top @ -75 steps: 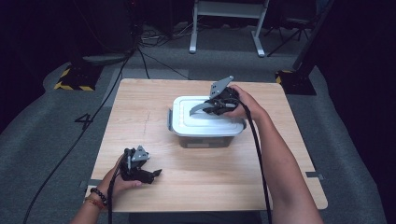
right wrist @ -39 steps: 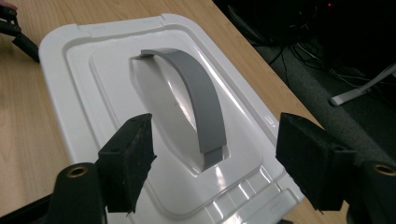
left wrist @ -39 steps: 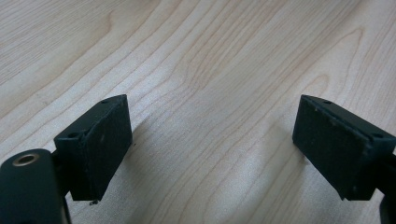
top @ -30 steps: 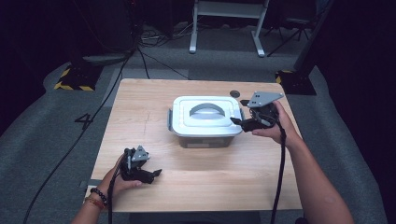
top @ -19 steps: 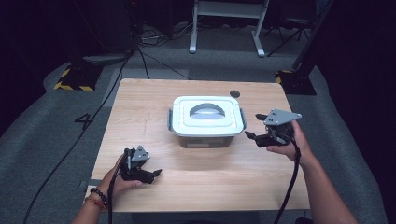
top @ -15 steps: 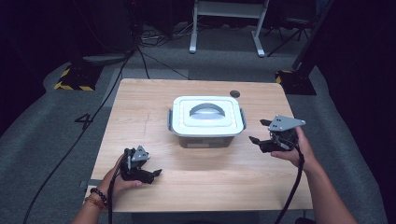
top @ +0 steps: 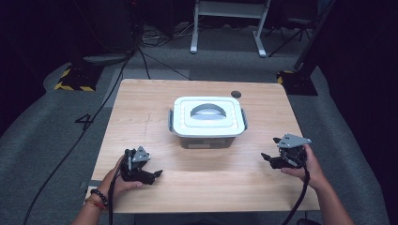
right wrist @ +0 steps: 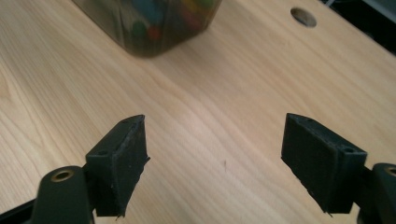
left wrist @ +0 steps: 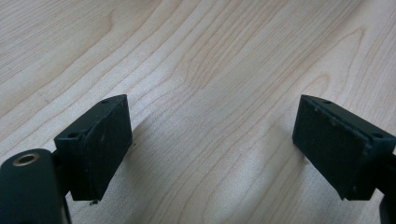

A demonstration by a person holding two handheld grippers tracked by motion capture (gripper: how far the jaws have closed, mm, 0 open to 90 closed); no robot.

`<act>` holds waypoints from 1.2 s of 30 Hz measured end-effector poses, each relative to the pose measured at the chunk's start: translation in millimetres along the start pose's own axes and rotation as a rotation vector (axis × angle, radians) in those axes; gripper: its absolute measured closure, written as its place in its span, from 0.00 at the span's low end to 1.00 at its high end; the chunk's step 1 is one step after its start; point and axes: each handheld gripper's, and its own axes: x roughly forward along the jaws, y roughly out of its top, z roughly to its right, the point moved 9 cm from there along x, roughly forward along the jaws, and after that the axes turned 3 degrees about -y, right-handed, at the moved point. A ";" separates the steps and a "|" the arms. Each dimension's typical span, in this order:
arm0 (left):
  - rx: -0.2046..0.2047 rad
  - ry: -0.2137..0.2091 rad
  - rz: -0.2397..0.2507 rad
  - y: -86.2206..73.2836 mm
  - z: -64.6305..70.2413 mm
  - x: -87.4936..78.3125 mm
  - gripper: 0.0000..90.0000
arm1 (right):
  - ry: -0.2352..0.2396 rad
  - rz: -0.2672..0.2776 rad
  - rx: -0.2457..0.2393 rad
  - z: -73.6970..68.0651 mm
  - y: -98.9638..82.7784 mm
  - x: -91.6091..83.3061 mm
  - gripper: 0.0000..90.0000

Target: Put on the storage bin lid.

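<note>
We note a lidded box (top: 208, 122) standing near the middle of the wooden table (top: 155, 117), its white lid seated with the grey handle (top: 207, 110) lying flat along the top. Through its dark, see-through wall, in the right gripper view, we make out coloured pieces (right wrist: 154, 21) inside; what they are we cannot say, the wall being too murky.

The right gripper (top: 268, 158) sits low over the table at the box's right-hand front, well apart from it, held in the person's right hand (top: 305, 164). Its jaws point toward the table's middle. They have just been opening a little further, and we see them stand wide apart with nothing between them but bare wood. In its own view the box corner (right wrist: 144, 28) lies ahead and to the upper left, and a round hole in the tabletop (right wrist: 303, 17) shows at upper right.

The left gripper (top: 157, 174) rests near the front left edge of the table in the left hand (top: 119, 180), a beaded band on that wrist. Its jaws are likewise spread wide, with plain wood grain between the pads (left wrist: 100, 140). It is well apart from the box.

Neither gripper touches the box.
</note>
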 end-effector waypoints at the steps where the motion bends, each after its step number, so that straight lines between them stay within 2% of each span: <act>1: 0.000 0.001 0.000 0.0 0.0 -0.1 0.14 | 0.005 -0.004 0.017 -0.2 -5.5 0.9 0.25; 4: 0.002 0.001 -0.001 -0.2 -0.2 -0.2 0.14 | 0.012 -0.010 0.038 -0.2 -16.4 2.8 0.25; 5: 0.002 0.001 -0.001 -0.1 -0.2 -0.2 0.14 | 0.006 -0.024 0.051 0.7 -27.9 4.0 0.24; 7: 0.002 0.001 -0.001 -0.2 -0.2 -0.2 0.14 | -0.007 -0.035 0.074 3.0 -39.0 4.0 0.24; 8: 0.002 0.001 -0.001 -0.2 -0.2 -0.2 0.14 | -0.007 -0.035 0.074 3.0 -39.0 4.0 0.24; 9: 0.001 0.001 0.000 -0.1 -0.2 -0.2 0.14 | 0.008 -0.032 0.110 3.8 -48.9 3.1 0.23; 10: 0.002 0.001 -0.001 -0.2 -0.2 -0.3 0.14 | 0.008 -0.032 0.110 3.8 -48.9 3.1 0.23; 13: 0.002 0.001 0.000 -0.1 -0.1 -0.2 0.14 | -0.003 -0.043 0.165 7.1 -68.3 2.1 0.23; 14: 0.002 0.001 0.000 -0.1 -0.1 -0.2 0.14 | -0.003 -0.043 0.165 7.1 -68.3 2.1 0.23; 15: 0.002 0.001 -0.001 -0.2 -0.2 -0.3 0.14 | -0.008 -0.035 0.206 8.2 -76.9 1.0 0.23; 16: 0.002 0.001 -0.001 -0.2 -0.2 -0.3 0.14 | -0.008 -0.035 0.206 8.2 -76.9 1.0 0.23; 17: 0.002 0.001 -0.001 -0.2 -0.2 -0.3 0.14 | -0.001 -0.024 0.249 7.8 -84.9 -0.1 0.23; 19: 0.002 0.001 -0.001 -0.1 -0.2 -0.2 0.14 | -0.003 -0.030 0.261 7.8 -89.5 0.1 0.23; 20: 0.002 0.001 0.000 -0.1 -0.2 -0.2 0.14 | -0.007 -0.030 0.277 7.5 -93.2 0.4 0.22; 21: 0.001 0.000 0.000 0.0 0.0 -0.1 0.14 | 0.000 -0.015 0.321 7.5 -96.7 -1.3 0.22; 22: 0.001 0.000 0.000 0.0 0.0 -0.1 0.14 | 0.000 -0.015 0.321 7.5 -96.7 -1.3 0.22; 23: 0.002 -0.001 0.001 0.2 -0.1 0.2 0.14 | -0.024 -0.014 0.342 9.5 -98.8 -3.8 0.22; 24: 0.002 -0.001 0.001 0.2 -0.1 0.2 0.14 | -0.024 -0.014 0.342 9.5 -98.8 -3.8 0.22; 25: 0.002 0.000 0.001 0.2 -0.1 0.1 0.14 | -0.033 -0.025 0.362 10.3 -100.6 -3.7 0.21; 36: -0.002 0.003 0.001 -0.1 0.1 0.0 0.14 | -0.037 -0.027 0.359 10.3 -100.5 -3.2 0.21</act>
